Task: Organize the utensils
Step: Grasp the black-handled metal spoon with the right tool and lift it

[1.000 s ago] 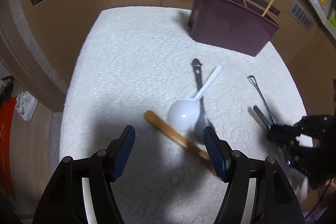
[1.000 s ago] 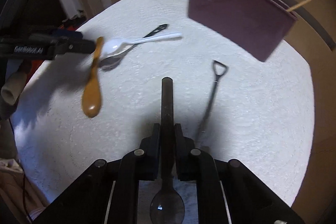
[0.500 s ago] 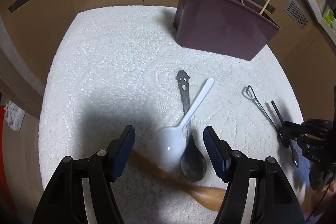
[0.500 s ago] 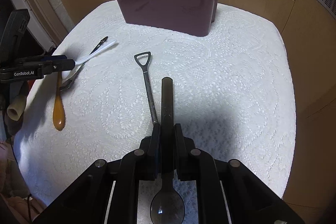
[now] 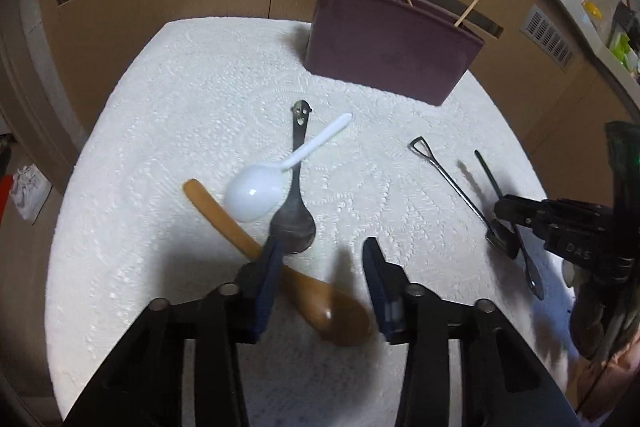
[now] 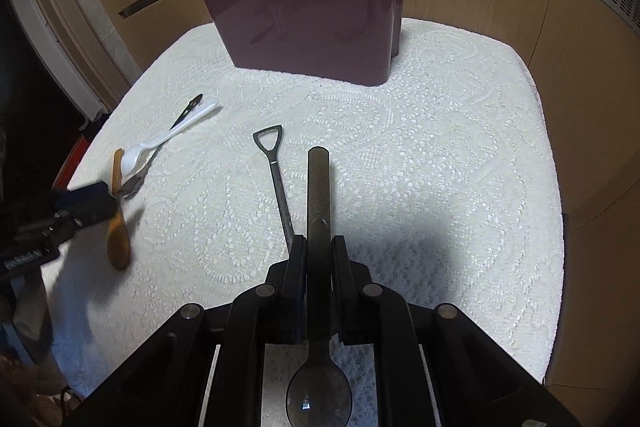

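Lace-covered table [image 6: 460, 155] backed by, seemingly, vented wooden cabinets [image 6: 500, 7].

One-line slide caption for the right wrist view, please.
Right gripper clamps a dark spoon above the lace cloth, facing the maroon utensil holder.

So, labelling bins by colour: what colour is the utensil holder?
Dark maroon-purple utensil holder, clearest in the right wrist view.
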The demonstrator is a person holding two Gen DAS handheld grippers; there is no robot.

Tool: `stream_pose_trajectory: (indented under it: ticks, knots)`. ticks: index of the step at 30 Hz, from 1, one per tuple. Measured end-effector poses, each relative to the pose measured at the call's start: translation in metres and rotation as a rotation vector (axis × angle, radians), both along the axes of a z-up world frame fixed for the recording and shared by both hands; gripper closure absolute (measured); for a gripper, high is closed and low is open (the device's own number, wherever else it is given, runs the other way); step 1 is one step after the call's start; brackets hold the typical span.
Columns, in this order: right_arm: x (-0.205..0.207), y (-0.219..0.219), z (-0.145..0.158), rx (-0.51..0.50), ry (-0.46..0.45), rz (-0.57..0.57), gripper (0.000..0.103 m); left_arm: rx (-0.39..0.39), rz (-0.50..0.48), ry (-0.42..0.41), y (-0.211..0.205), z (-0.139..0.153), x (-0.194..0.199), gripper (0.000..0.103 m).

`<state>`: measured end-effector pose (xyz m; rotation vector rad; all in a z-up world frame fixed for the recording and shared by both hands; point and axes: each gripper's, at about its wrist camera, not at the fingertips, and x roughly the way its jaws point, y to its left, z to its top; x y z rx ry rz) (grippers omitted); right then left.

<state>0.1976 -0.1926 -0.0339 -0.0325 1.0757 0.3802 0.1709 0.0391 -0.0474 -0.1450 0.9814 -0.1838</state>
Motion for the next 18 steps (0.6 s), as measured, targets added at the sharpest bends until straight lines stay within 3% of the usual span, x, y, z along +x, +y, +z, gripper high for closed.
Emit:
stream_pose_trajectory:
  ticks: [2, 8, 12, 14, 18]
  knots:
    - [-0.003, -0.002, 0.003, 0.006, -0.017, -0.005, 0.092, 0.065, 0.033, -0.016, -0.005, -0.005, 0.005, 0.063]
    - [-0.016, -0.006, 0.013, -0.02, -0.082, -0.02, 0.092, 0.125, 0.089, -0.006, -0.006, -0.012, 0.015, 0.063]
    - [-0.018, -0.004, 0.013, -0.044, -0.103, -0.033, 0.092, 0.12, 0.106, -0.009, -0.004, -0.011, 0.016, 0.064]
    - [-0.018, -0.002, 0.012, -0.045, -0.105, -0.031, 0.092, 0.121, 0.107, -0.015, -0.003, -0.01, 0.015, 0.073]
    - [-0.02, 0.001, 0.014, -0.057, -0.116, -0.03, 0.092, 0.114, 0.102, -0.051, 0.002, -0.001, 0.01, 0.074]
